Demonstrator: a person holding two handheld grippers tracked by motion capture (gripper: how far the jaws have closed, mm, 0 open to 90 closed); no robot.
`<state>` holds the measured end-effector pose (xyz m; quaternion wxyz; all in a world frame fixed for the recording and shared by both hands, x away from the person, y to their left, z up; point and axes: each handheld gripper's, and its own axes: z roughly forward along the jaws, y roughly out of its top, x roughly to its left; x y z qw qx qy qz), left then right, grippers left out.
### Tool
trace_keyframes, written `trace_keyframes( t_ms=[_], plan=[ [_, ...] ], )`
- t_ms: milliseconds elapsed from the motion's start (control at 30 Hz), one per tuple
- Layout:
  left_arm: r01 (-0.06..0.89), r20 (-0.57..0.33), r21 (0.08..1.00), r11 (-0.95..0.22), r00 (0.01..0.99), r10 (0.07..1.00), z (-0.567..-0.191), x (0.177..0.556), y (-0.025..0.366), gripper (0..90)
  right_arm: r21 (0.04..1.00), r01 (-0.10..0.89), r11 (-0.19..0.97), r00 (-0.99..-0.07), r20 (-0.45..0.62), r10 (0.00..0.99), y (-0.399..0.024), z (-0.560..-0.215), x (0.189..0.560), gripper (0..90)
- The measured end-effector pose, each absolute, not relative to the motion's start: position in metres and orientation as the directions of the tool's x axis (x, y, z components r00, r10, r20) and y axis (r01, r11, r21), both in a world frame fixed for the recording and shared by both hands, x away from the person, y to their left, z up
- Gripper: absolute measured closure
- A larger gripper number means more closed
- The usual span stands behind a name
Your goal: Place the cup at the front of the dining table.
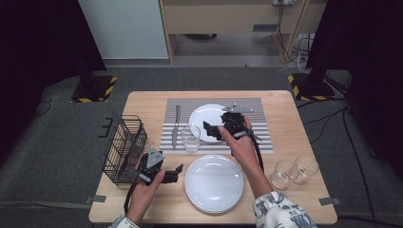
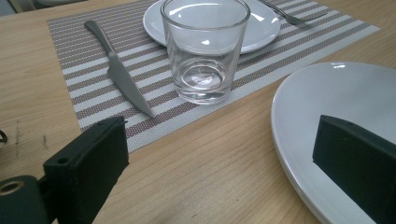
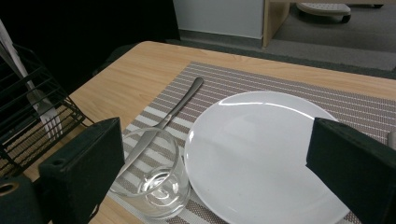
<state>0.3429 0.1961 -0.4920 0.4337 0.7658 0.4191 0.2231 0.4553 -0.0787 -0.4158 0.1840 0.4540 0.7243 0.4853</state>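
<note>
White plate [image 1: 205,116] flat in the middle of the striped placemat [image 1: 259,142], on the far half of the wooden table [image 1: 142,104]; by the look of it, the centre of a place setting in the making. To its left on the mat, a knife [image 1: 176,126] laid lengthwise, handle pointing away from the person. At the mat's near edge, an empty drinking glass [image 1: 191,138], upright, just beside the plate's rim; touching or not, hard to tell. Close along the plate's other side, in the left gripper view, a fork [image 2: 289,16]. Right gripper [image 1: 212,130] hovering above the plate's near-left edge, jaws spread wide with nothing between them, tilted down so that plate and glass both lie under its reach; probably held there for fine work on the setting, clear of every piece. Left gripper [image 1: 176,173] low over the table's near side, jaws likewise spread and empty, one of them just over the rim of the stack of plates [image 1: 214,183]; most likely parked there, ready for the next plate and out of the other hand's way. Wire basket [image 1: 124,149] with cutlery at the left edge and two spare glasses [image 1: 284,174] at the right, well apart from the mat: supplies kept on the flanks, presumably within each hand's easy reach.
</note>
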Motion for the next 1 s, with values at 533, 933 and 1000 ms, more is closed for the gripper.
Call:
trace_keyframes(
  t_ms=[533, 933, 1000],
  plan=[
    [0.449, -0.019, 0.850, -0.276, 0.550, 0.835, -0.493, 0.343, 0.195, 3.1, 0.877, 0.478, 0.045, -0.458, 0.206, 0.865, -0.113, -0.420, 0.447, 3.6],
    [0.453, -0.017, 0.847, -0.278, 0.547, 0.837, -0.494, 0.343, 0.196, 3.1, 0.872, 0.489, 0.015, -0.407, 0.213, 0.888, -0.136, -0.430, 0.438, 4.0],
    [0.455, -0.018, 0.846, -0.279, 0.547, 0.837, -0.495, 0.343, 0.196, 3.1, 0.869, 0.494, 0.006, -0.394, 0.217, 0.893, -0.139, -0.431, 0.436, 4.8]
  ],
)
